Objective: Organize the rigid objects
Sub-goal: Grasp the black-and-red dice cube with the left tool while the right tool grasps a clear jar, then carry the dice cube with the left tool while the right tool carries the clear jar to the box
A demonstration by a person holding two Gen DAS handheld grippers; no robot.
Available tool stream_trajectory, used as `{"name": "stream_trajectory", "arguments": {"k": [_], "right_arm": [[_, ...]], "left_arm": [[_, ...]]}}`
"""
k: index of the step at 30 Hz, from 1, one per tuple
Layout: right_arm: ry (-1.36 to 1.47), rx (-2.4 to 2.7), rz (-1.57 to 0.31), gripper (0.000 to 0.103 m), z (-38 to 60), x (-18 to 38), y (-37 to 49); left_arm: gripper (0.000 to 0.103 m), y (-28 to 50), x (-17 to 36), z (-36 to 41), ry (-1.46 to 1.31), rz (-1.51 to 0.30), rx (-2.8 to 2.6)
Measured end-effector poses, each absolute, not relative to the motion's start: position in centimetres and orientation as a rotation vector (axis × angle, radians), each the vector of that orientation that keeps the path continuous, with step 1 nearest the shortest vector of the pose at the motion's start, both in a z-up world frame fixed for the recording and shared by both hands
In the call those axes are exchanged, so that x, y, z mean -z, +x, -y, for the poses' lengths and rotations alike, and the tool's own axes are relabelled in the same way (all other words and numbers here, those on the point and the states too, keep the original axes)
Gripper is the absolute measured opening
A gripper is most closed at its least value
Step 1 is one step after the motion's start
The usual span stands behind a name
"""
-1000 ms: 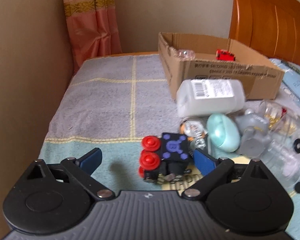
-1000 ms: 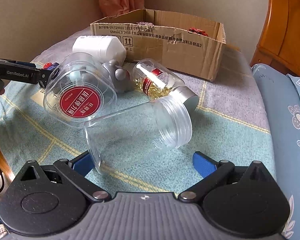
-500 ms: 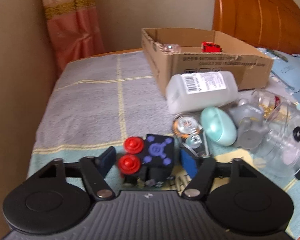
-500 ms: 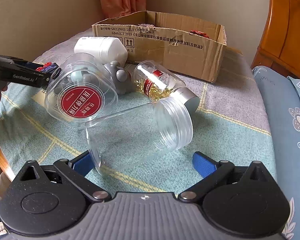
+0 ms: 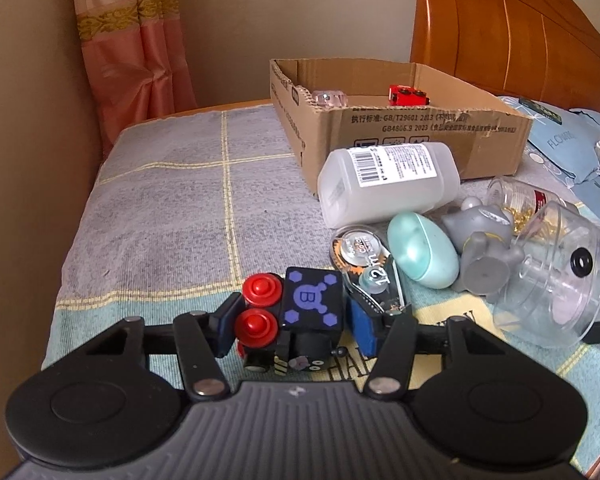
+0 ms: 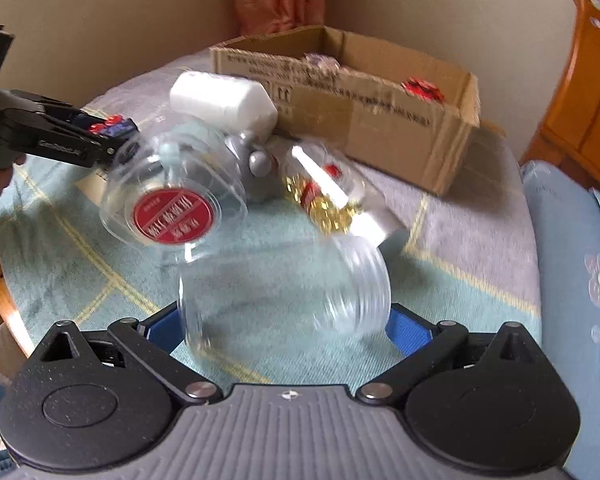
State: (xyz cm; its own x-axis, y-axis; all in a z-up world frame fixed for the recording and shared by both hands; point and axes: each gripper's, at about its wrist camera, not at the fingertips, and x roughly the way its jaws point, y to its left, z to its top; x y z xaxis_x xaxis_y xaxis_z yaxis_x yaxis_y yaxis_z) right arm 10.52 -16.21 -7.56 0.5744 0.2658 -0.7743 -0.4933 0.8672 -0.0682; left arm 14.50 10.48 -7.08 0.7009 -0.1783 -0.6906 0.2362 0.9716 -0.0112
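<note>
My left gripper is shut on a black toy block with red knobs, just above the towel. It also shows from the side in the right wrist view. My right gripper is open, its blue pads on either side of a clear empty jar lying on its side; the view is blurred. A cardboard box stands at the back with a red toy car inside.
Beside the block lie a correction tape, a mint egg-shaped case, a grey figure, a white bottle, a pill jar and a red-lidded clear tub. Wall on the left, wooden headboard behind.
My left gripper has closed onto the black toy block and lifted slightly. My right gripper has moved forward around the clear jar, blurring the view.
</note>
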Motion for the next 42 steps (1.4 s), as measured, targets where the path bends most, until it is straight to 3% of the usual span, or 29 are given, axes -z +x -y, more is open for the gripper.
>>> {"name": "stream_trajectory", "arguments": {"k": [16, 22, 28, 42], "right_arm": [[-0.394, -0.529, -0.868, 0.103, 14.4, 7.0, 10.9], [-0.382, -0.495, -0.898, 0.093, 14.3, 6.6, 11.4], [-0.340, -0.508, -0.931, 0.093, 14.9, 5.8, 11.5], [-0.331, -0.513, -0.863, 0.093, 16.7, 0.3, 12.3]], "left_arm": [[0.050, 14.9, 6.9, -10.4, 0.104, -0.792, 0.266], [0.050, 14.9, 6.4, -10.6, 0.107, -0.836, 0.284], [0.050, 14.5, 5.6, -10.7, 0.130, -0.877, 0.320], [0.050, 14.5, -1.3, -10.4, 0.206, -0.867, 0.393]]}}
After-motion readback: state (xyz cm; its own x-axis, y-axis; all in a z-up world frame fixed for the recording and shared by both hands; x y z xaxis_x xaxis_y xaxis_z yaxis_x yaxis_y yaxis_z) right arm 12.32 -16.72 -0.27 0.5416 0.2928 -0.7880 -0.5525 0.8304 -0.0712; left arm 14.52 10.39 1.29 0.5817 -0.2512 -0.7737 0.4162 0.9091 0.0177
